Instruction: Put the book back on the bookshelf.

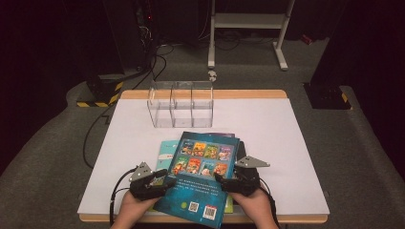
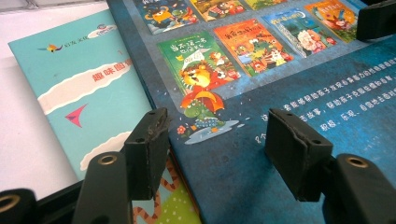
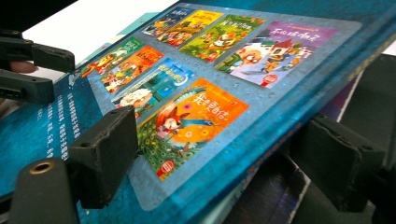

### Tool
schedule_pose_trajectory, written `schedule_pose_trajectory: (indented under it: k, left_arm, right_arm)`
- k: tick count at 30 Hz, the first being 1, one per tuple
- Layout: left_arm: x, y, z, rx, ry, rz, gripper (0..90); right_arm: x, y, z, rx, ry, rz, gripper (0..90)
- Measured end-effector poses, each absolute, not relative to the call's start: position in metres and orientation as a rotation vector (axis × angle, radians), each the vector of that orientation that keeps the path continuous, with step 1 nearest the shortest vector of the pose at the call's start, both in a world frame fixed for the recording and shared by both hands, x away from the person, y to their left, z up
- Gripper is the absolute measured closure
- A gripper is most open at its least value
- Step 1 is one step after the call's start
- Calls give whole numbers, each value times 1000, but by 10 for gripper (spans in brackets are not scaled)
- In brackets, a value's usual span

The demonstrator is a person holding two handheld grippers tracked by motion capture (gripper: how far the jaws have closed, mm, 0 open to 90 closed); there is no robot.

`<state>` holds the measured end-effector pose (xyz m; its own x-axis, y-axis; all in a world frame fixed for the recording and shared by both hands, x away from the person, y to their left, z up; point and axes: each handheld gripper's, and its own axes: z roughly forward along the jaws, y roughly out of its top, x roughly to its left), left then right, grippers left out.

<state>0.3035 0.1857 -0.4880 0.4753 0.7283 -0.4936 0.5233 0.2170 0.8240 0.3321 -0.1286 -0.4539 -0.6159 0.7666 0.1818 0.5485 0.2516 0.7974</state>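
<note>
Blue book at 6 o'clock on table, atop stack. Left gripper astride 9 o'clock edge, jaws apart, not clamping. Right gripper astride 3 o'clock edge, likely to lift; grip unclear.

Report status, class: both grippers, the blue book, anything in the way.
Left gripper open astride blue book edge. Right gripper open, straddling opposite edge. Books stacked beneath; clear box beyond.

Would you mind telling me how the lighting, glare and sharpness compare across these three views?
High view: the white table is evenly lit while the room behind falls into darkness; the clear box shows faint reflections. Left gripper view: the blue book is fairly sharp, the near jaws soft, little glare. Right gripper view: soft sheen on the cover's glossy panel, near jaws blurred, dark corners.
</note>
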Motion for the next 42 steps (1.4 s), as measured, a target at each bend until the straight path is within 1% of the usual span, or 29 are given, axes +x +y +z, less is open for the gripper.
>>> schedule_pose_trajectory:
  k: [6, 8, 10, 11, 12, 13, 14, 16, 19, 23, 26, 32, 34, 35, 42]
  left_arm:
    - [305, 183, -489, 1430, 1182, 207, 402]
    - [309, 178, -487, 1430, 1180, 237, 432]
    - [312, 173, -486, 1451, 1157, 271, 442]
    - [312, 170, -485, 1454, 1130, 263, 517]
    - [312, 167, -485, 1451, 1119, 266, 558]
    - [314, 164, -484, 1452, 1117, 271, 573]
    - [316, 162, -483, 1447, 1125, 277, 570]
    - [319, 163, -482, 1448, 1139, 274, 511]
    - [319, 173, -483, 1458, 1169, 306, 438]
    - [320, 188, -487, 1383, 1253, 188, 385]
    - [320, 188, -488, 1372, 1268, 155, 361]
    - [319, 182, -488, 1375, 1256, 186, 337]
    - [317, 181, -488, 1389, 1232, 177, 357]
    - [315, 179, -488, 1392, 1223, 196, 401]
    - [316, 172, -483, 1453, 1200, 269, 414]
  right_arm:
    - [337, -125, -449, 1241, 2282, 1245, 166]
    - [342, -125, -445, 1232, 2268, 1206, 172]
    - [351, -128, -442, 1237, 2253, 1193, 214]
    - [356, -130, -441, 1244, 2254, 1199, 223]
    - [361, -131, -441, 1241, 2262, 1211, 229]
    - [365, -131, -442, 1239, 2265, 1215, 229]
    - [368, -130, -442, 1241, 2268, 1215, 229]
    - [371, -129, -442, 1241, 2274, 1212, 228]
    - [367, -131, -443, 1234, 2251, 1215, 224]
    - [350, -137, -441, 1214, 2235, 1236, 203]
    - [335, -139, -443, 1203, 2236, 1262, 187]
    - [324, -131, -448, 1191, 2263, 1242, 164]
    - [325, -130, -449, 1193, 2267, 1251, 169]
    - [326, -129, -449, 1189, 2268, 1249, 175]
    - [332, -126, -448, 1202, 2274, 1241, 180]
